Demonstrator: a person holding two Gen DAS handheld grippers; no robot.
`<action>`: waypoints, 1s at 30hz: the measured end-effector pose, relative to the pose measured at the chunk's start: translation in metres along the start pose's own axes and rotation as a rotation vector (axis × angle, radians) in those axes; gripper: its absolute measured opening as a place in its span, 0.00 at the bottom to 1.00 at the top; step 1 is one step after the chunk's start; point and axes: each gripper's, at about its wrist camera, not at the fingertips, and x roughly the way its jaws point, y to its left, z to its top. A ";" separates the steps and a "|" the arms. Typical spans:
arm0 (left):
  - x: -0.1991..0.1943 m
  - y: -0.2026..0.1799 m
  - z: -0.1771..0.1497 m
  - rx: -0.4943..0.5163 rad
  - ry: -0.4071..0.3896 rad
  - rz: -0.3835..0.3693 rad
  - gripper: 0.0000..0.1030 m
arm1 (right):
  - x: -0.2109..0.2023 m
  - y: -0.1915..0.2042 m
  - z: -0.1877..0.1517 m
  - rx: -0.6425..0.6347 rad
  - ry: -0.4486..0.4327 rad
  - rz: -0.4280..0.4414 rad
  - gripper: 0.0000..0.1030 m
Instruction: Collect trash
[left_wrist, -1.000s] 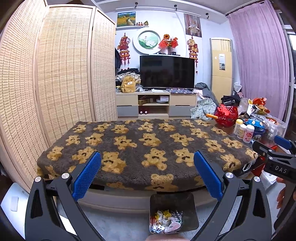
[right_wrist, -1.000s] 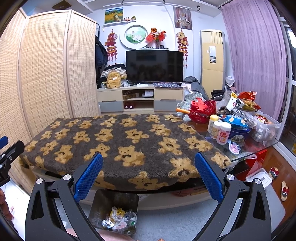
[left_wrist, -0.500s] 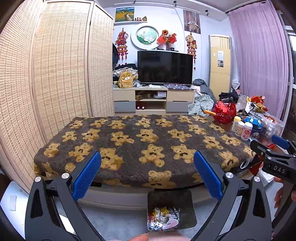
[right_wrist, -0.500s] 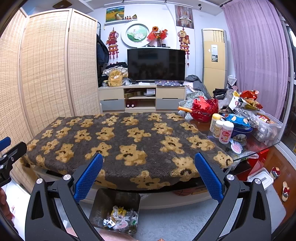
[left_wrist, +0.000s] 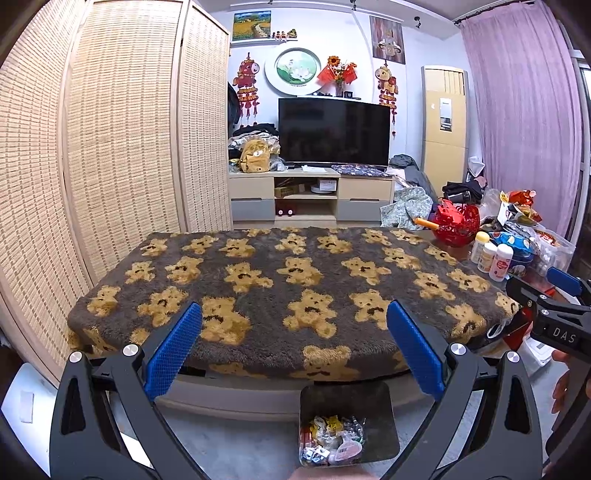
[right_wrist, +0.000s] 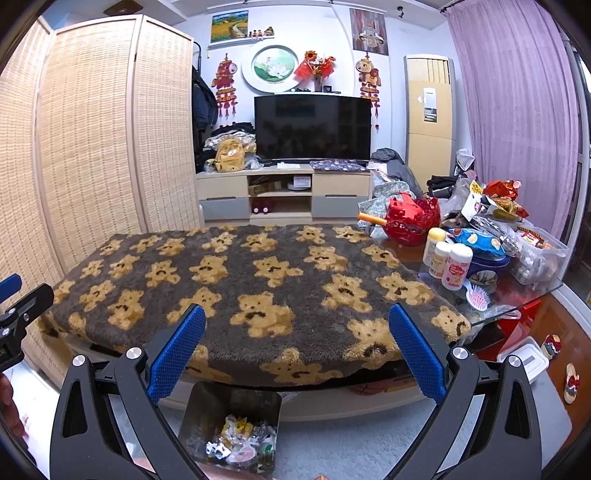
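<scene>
Both the left tool (left_wrist: 293, 349) and the right tool (right_wrist: 297, 350) hang released and empty above the bear-patterned brown plush blanket (left_wrist: 291, 284) on the table. Below each, the dark square bin (right_wrist: 231, 428) holds crumpled wrappers (right_wrist: 242, 441): probably light, crinkly and slippery, best pinched at a bunched fold.

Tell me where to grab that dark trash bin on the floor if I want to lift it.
Grip the trash bin by its rim, coming straight down from above: it stands upright and open-topped, so one thin wall fits between the right tool's open fingers. The near wall faces you.
</scene>
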 end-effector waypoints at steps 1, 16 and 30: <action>0.004 0.001 0.001 0.001 0.001 0.001 0.92 | 0.003 0.000 0.002 0.001 -0.004 0.004 0.97; 0.215 0.112 0.043 -0.081 0.154 0.187 0.92 | 0.249 -0.024 0.044 -0.021 0.224 0.043 0.97; 0.415 0.277 0.020 -0.256 0.404 0.387 0.92 | 0.465 -0.061 0.033 0.081 0.480 -0.122 0.97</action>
